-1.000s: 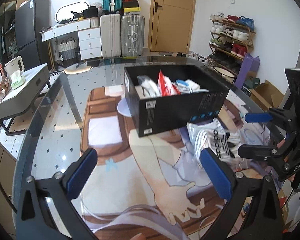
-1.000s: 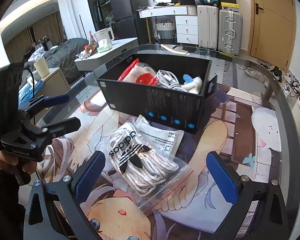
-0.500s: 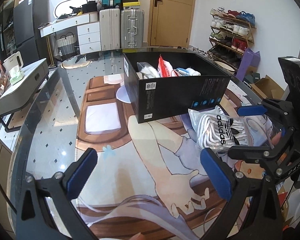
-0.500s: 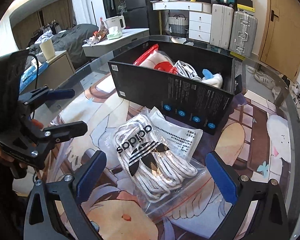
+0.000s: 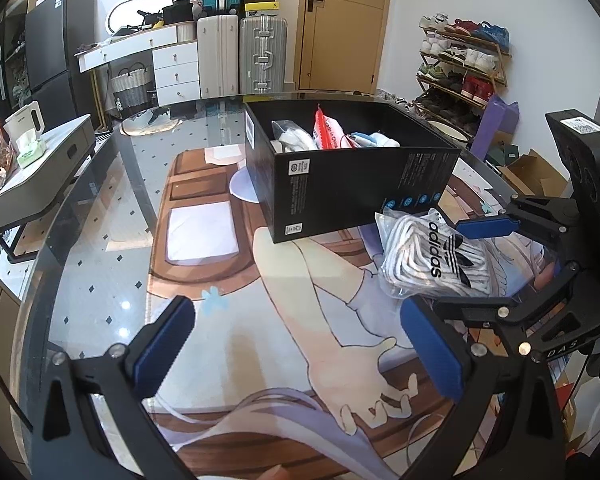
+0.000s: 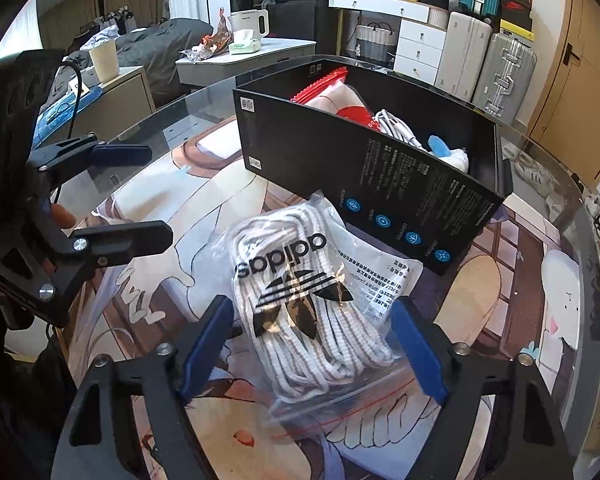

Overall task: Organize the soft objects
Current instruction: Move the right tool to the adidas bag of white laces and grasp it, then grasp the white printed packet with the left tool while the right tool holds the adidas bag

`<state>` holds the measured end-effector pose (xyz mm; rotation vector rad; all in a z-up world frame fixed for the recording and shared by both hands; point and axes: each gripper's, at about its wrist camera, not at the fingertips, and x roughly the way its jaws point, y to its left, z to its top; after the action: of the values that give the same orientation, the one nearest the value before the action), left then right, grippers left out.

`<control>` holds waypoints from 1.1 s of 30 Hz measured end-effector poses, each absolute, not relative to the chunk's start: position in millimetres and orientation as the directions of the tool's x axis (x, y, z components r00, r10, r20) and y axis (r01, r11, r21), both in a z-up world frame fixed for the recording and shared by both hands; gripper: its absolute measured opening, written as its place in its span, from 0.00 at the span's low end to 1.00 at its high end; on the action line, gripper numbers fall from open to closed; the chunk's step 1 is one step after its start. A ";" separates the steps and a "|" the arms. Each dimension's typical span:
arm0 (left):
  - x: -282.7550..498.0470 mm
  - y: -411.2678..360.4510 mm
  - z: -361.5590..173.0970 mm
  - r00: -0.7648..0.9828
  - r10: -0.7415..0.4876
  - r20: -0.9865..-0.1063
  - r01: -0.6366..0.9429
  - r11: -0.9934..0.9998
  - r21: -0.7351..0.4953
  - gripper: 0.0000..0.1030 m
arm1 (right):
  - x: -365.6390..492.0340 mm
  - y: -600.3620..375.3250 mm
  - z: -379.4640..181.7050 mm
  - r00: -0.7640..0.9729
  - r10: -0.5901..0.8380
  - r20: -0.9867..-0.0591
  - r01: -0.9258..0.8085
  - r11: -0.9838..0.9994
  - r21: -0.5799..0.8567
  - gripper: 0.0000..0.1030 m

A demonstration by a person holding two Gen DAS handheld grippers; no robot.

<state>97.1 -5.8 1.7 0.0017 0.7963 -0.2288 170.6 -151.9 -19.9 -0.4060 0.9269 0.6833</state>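
A clear zip bag of white laces with a black adidas logo (image 6: 300, 304) lies on the printed mat in front of an open black box (image 6: 340, 168). My right gripper (image 6: 312, 340) is low over the bag with a blue pad on each side; its jaws are closing, and the pads do not visibly squeeze the bag. In the left wrist view the bag (image 5: 432, 260) lies between the right gripper's fingers (image 5: 484, 227). The black box (image 5: 360, 192) holds a red-sealed bag, white bundles and a blue item. My left gripper (image 5: 296, 336) hovers open over bare mat, nothing between its pads.
The round glass table (image 5: 100, 240) carries the anime-print mat (image 5: 260, 320). My left gripper (image 6: 140, 196) hangs to the left of the bag. Off the table stand a side cabinet with a kettle (image 5: 24, 120), suitcases (image 5: 240, 52) and a shoe rack (image 5: 460, 68).
My right gripper has sunk closer over the lace bag and rolled slightly, and its jaws have narrowed around it. The left gripper has stayed nearly still.
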 end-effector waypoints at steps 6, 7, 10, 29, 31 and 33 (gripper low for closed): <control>97.0 -5.4 1.3 0.672 -0.207 -0.711 0.206 0.974 -0.090 1.00 | 171.7 -150.6 -19.8 0.424 0.356 -0.833 -0.694 0.719 -0.046 0.80; 97.1 -5.4 1.0 0.671 -0.208 -0.712 0.206 0.974 -0.092 1.00 | 171.9 -149.3 -20.4 0.426 0.354 -0.833 -0.695 0.718 -0.050 0.79; 97.3 -5.5 0.5 0.669 -0.209 -0.713 0.205 0.974 -0.094 1.00 | 170.9 -148.3 -21.0 0.437 0.348 -0.829 -0.692 0.719 -0.063 0.71; 101.6 -14.0 -2.0 0.654 -0.184 -0.734 0.194 0.978 -0.072 1.00 | 151.3 -186.9 0.8 0.470 0.438 -0.766 -0.626 0.778 0.060 0.39; 102.2 -18.1 -1.1 0.655 -0.179 -0.734 0.187 0.980 -0.072 1.00 | 148.2 -195.2 5.7 0.476 0.450 -0.756 -0.617 0.783 0.078 0.39; 104.4 -24.9 0.3 0.655 -0.178 -0.734 0.187 0.980 -0.070 1.00 | 144.8 -205.2 10.9 0.488 0.452 -0.746 -0.602 0.793 0.087 0.39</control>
<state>104.4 -24.9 0.3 0.0118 0.8312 -0.2069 144.8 -205.2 10.9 -0.1962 0.8440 0.6460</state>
